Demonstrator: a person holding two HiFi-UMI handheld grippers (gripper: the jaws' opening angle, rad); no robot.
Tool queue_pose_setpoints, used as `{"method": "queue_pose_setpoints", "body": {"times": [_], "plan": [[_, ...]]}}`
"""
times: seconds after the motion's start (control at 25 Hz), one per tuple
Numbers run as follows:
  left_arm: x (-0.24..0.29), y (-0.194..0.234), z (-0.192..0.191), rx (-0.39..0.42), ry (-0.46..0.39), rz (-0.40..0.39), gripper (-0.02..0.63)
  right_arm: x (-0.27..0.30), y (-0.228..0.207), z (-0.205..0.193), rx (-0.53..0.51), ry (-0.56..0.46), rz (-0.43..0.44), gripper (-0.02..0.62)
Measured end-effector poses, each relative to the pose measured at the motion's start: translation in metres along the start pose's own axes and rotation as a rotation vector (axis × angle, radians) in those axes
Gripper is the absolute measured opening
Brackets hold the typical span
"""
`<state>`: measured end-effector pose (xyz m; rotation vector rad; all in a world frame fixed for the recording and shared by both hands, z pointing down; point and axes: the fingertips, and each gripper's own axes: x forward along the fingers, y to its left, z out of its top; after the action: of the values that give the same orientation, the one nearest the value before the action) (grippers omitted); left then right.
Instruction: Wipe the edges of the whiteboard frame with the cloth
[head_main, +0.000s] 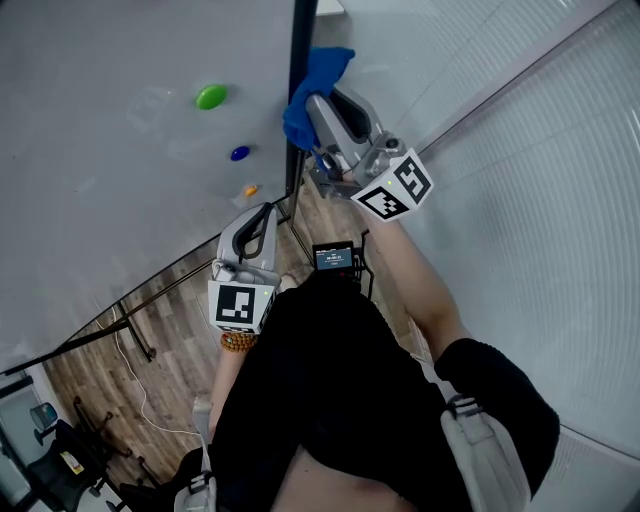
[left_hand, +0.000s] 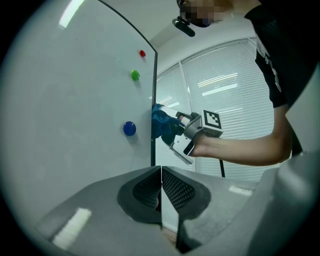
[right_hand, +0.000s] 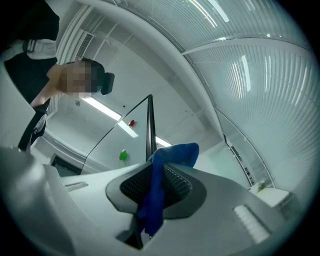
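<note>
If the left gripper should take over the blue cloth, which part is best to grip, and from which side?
Probably the loose bunch of the cloth sticking out past the right gripper, which is shut on its middle. Come from the side away from the whiteboard frame, where the bunch is free.

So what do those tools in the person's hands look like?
Both the left tongs and right tongs are grey with dark textured pads, each carrying a white cube of black square markers. The person wears a black short-sleeved top and a beaded bracelet.
</note>
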<state>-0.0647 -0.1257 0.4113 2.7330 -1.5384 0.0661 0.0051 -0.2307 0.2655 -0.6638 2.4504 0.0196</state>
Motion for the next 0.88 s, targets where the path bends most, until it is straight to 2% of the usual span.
{"method": "queue_pose_setpoints", "body": {"times": [0.56, 0.88], "plan": [[-0.012, -0.01, 0.0, -0.005, -0.003, 0.001, 0.0, -0.033, -0.011, -0.051, 0.031, 0.137, -0.08, 0.084], [-0.021, -0.007, 0.008, -0.032, 0.019, 0.038, 0.0, -0.043, -0.015, -0.067, 0.046, 0.18, -0.128, 0.084]]}}
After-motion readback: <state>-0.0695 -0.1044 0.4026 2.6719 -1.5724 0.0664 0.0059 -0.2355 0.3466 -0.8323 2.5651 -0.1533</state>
